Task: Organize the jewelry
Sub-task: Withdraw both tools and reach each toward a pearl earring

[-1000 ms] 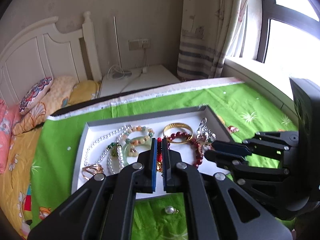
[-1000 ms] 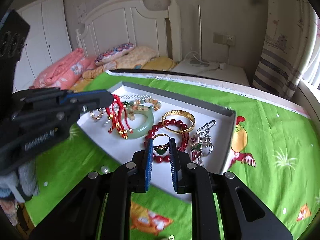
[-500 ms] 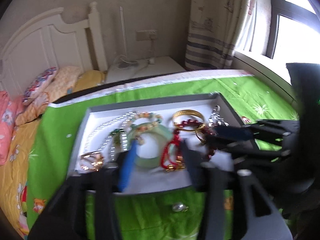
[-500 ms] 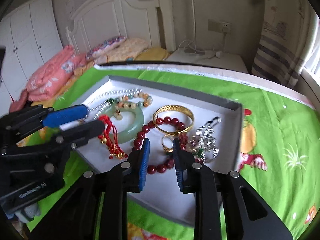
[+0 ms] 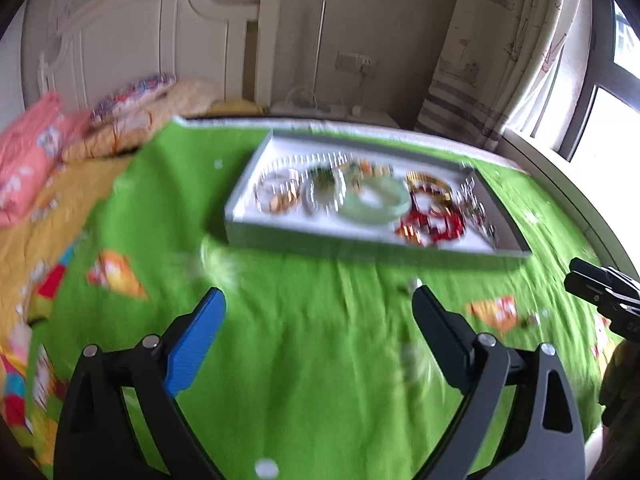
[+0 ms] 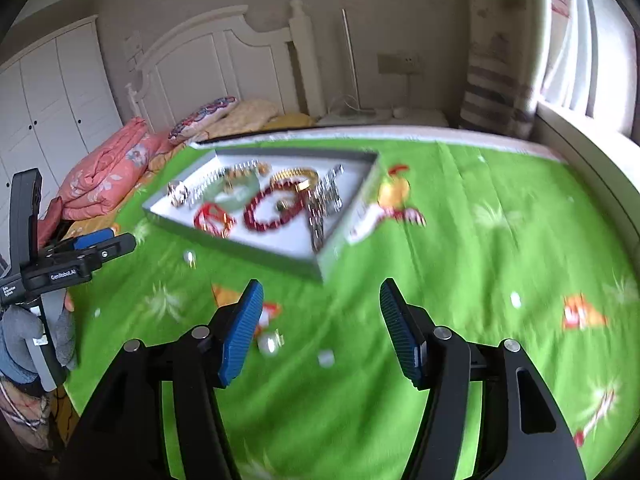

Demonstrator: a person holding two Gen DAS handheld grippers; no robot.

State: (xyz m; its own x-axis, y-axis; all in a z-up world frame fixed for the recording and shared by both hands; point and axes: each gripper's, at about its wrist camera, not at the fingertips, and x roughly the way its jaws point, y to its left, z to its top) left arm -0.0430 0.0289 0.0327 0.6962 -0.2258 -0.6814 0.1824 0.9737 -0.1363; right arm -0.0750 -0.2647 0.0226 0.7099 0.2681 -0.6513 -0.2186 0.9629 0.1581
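Green bedspread (image 6: 460, 240), motion-blurred; jewelry tray (image 6: 320, 258) contents smeared; left gripper (image 5: 318, 300) and right gripper (image 6: 320, 292) opening wide, empty

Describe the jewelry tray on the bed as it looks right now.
The tray is shallow and rectangular, with grey walls and a white floor, lying flat on the green bedsheet. It holds a pale green bangle, a red bead bracelet, a gold bangle, pearl strands and silver pieces. Neither tool touches it.
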